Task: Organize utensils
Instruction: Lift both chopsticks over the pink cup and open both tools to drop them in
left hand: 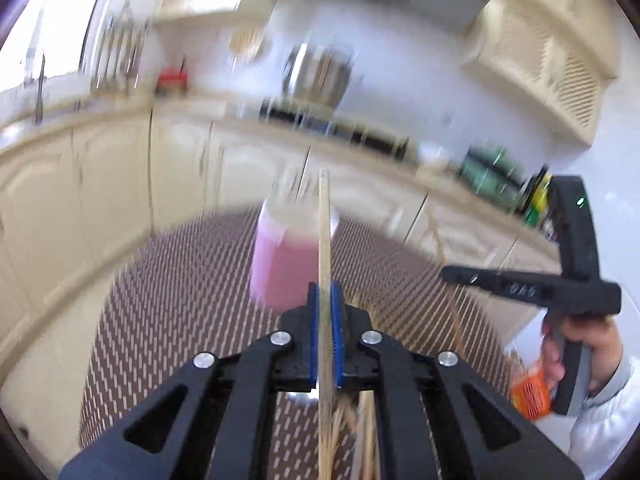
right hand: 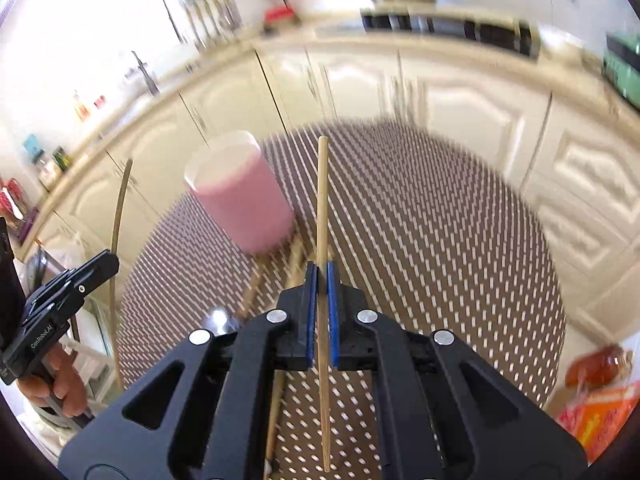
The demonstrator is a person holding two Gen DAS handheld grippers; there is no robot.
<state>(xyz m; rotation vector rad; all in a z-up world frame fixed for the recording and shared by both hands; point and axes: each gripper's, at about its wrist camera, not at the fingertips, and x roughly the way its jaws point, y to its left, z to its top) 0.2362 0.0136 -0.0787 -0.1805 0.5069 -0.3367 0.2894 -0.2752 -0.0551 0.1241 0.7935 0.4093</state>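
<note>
In the left wrist view my left gripper [left hand: 326,294] is shut on a wooden chopstick [left hand: 325,220] that sticks out past the blue pads, above the table. Just behind it stands a pink cup [left hand: 280,268]. My right gripper [left hand: 446,273] shows at the right, held by a hand. In the right wrist view my right gripper [right hand: 322,278] is shut on another wooden chopstick [right hand: 322,200]. The pink cup [right hand: 240,196] stands to its left. My left gripper [right hand: 110,260] at the far left holds its chopstick [right hand: 120,208] upright. Several loose chopsticks [right hand: 256,288] lie on the table beneath.
A round table with a brown patterned cover [right hand: 440,240] carries everything. Something shiny and metallic [right hand: 222,320] lies beside the loose chopsticks. Cream kitchen cabinets [right hand: 460,92] and a counter run behind. Orange packets [right hand: 596,396] sit at the table's right edge.
</note>
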